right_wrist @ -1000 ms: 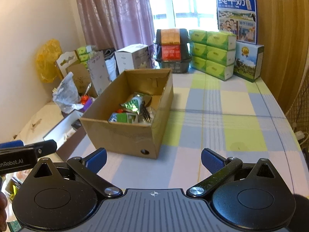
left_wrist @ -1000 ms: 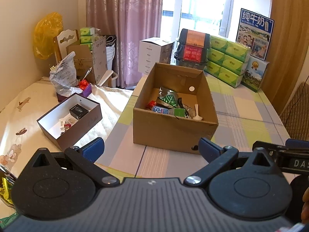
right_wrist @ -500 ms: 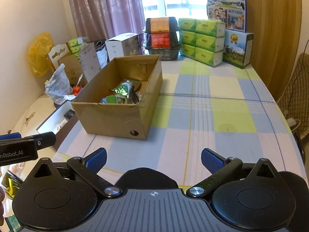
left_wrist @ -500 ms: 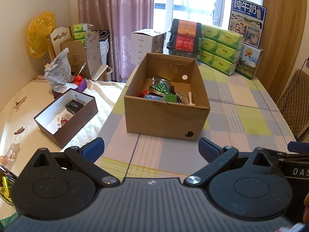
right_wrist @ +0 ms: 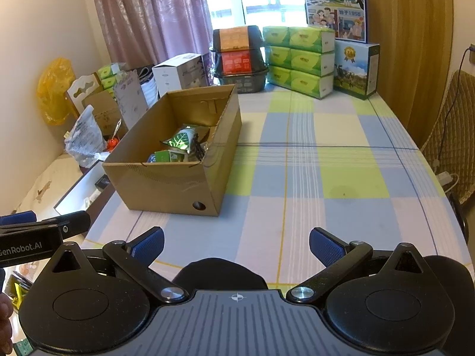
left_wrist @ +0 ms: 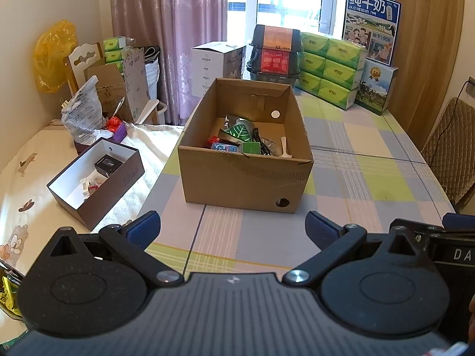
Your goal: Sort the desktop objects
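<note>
Two grippers hang above the near edge of the table, both with fingers spread wide and nothing between them. The left gripper (left_wrist: 233,228) points at the cardboard box (left_wrist: 243,178), which stands near it on the checked tablecloth (left_wrist: 371,178), well inside the table's left edge. The right gripper (right_wrist: 236,244) faces a broad bare stretch of cloth to the right of the box, open all the way back to the stacked green tissue packs (right_wrist: 299,59) and the milk cartons (right_wrist: 354,68) at the far end.

The sorted things lie inside the box: a green leaf-print packet (left_wrist: 242,130), a blue item (left_wrist: 224,147), a white spoon (left_wrist: 285,148) against the right wall.

Only the left camera looks into the white-lined box (left_wrist: 95,178) sitting off the table's left edge on a pale cloth, with a small black case (left_wrist: 108,164) inside. The right camera sees just a corner of it past the cardboard box, but shows the table's right edge and a woven chair back (right_wrist: 454,136) just beside it.
</note>
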Tool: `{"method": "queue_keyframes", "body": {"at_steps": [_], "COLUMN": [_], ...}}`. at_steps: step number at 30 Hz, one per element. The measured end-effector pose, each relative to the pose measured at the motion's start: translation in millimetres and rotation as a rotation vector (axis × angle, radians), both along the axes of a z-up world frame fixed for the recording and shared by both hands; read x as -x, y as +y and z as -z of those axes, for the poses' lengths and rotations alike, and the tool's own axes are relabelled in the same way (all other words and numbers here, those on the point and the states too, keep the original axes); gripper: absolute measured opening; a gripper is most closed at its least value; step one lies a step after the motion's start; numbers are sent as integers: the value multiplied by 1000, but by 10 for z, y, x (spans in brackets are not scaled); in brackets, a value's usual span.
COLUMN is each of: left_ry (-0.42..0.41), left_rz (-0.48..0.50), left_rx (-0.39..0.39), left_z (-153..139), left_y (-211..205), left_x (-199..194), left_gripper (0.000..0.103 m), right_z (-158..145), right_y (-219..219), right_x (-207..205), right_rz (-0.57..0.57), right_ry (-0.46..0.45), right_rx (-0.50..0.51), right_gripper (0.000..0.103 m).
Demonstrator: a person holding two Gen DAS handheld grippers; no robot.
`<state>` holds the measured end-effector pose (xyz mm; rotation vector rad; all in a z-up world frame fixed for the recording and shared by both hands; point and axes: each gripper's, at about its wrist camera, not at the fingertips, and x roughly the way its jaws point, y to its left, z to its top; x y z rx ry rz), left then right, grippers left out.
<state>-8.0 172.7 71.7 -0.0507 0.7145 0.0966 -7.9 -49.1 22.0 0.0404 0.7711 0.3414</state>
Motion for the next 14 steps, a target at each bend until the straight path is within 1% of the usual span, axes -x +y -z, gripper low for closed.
{"method": "queue_keyframes", "body": {"at_steps": [11,14], "left_ry": [4,-12], "left_rz": [1,-21], "left_rx": [10,8], "left_z": [24,14], "left_y": [-1,10], "left_x": [-46,-30], "left_gripper": [102,102], "right_z": [15,16], "right_y": [-11,-15], "right_x": [-21,-24], "right_rz": [-1,0], "right_ry": [5,5], "right_rx": [-1,-1], "right_gripper": [101,101]}}
